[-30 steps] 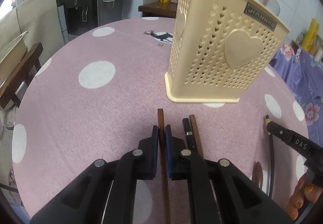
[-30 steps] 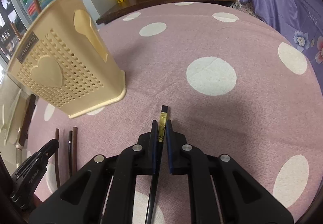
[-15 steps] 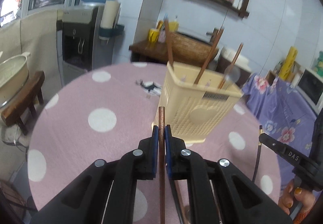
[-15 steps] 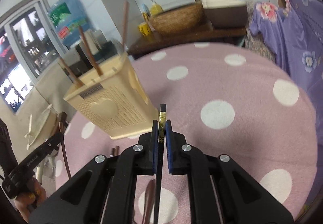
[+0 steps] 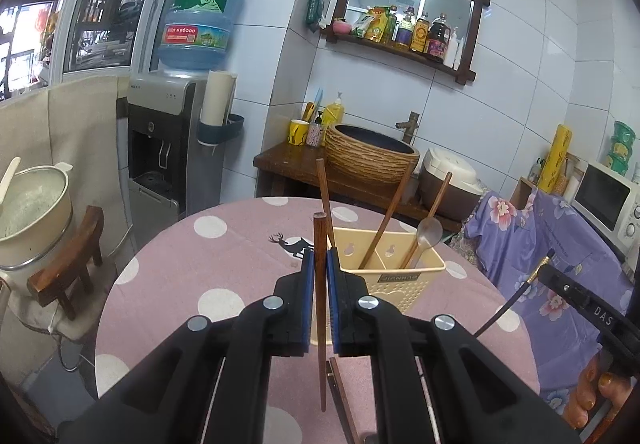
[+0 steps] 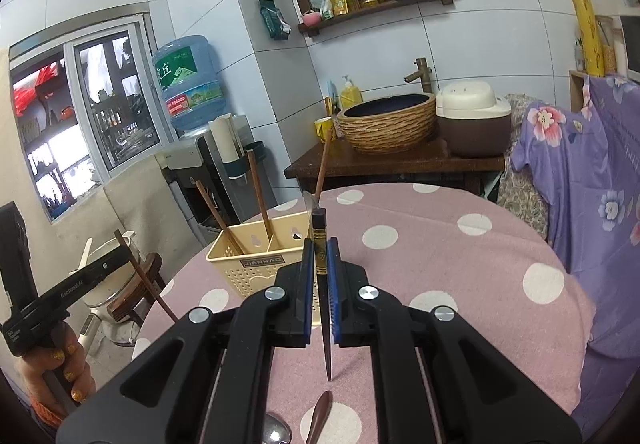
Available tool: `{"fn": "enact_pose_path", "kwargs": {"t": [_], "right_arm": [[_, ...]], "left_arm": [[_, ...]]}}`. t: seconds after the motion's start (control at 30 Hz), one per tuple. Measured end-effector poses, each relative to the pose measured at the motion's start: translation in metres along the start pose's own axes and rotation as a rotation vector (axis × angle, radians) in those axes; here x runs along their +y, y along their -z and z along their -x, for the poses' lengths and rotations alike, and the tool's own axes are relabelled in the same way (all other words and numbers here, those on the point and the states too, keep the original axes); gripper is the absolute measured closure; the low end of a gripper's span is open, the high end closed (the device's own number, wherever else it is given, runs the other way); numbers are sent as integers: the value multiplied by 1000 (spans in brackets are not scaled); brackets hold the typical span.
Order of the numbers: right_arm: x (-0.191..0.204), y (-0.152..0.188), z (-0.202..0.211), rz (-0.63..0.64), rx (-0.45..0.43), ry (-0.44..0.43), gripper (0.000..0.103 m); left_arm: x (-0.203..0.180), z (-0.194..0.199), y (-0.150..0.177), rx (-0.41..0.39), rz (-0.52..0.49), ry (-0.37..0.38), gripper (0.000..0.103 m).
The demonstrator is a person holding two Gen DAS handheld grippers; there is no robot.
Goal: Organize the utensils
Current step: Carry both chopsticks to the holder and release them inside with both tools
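Left gripper (image 5: 319, 268): we see it clenched on a brown chopstick (image 5: 320, 308), which stands near upright between the blue pads, its tip dangling free above the table (image 5: 168, 284).
Change, left: a second ago this chopstick lay flat on the cloth in front of the basket (image 5: 390, 276); now it is lifted clear, and the basket sits below and just right of it.
Basket: cream plastic, already holding brown sticks and a spoon (image 5: 428, 234) in its compartments.
Right gripper (image 6: 320, 266): we see it grasping a black chopstick (image 6: 322, 284) with a gold band, likewise raised off the table from flat; the basket is just left of it.
Meaning: both picks look done; we judge the next step is to carry each stick over the basket's open top and drop it in.
Left on table: another chopstick (image 5: 344, 396) lies nearer us than the basket, and two spoons (image 6: 316, 420) peek out under the right gripper.
Hidden: those leftovers are cut off by the gripper bodies, so we cannot count them; which compartment each stick stands in is hard to tell; only fingers (image 5: 588, 400) of the right hand (image 5: 592, 400) show at the frame edge.
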State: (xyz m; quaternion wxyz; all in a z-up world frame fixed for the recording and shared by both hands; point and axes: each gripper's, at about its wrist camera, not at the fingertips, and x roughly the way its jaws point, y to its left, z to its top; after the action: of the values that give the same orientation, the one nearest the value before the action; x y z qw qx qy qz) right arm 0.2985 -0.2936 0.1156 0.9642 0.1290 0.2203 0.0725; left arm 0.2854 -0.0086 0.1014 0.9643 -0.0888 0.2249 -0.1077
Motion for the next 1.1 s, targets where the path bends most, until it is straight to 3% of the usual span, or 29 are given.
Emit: {"fn": "enact_pose_path", "kwargs": {"t": [0.47,0.73,0.93,1.1], "right_arm": [[8,-12,0,42,10,-17,96],[36,-74,7,93,-35,-77,96],[65,-134,9,115,-118,-70,96],[77,-159,-1,118,-167,-45,96]], "left_arm": [[-2,4,-15,-1,-8,48,95],[-21,19,-66,-49,-50,118,95],[-34,25,-123,-147,-40,101,95],[-43,13,-153,-194,-30,64,95]]}}
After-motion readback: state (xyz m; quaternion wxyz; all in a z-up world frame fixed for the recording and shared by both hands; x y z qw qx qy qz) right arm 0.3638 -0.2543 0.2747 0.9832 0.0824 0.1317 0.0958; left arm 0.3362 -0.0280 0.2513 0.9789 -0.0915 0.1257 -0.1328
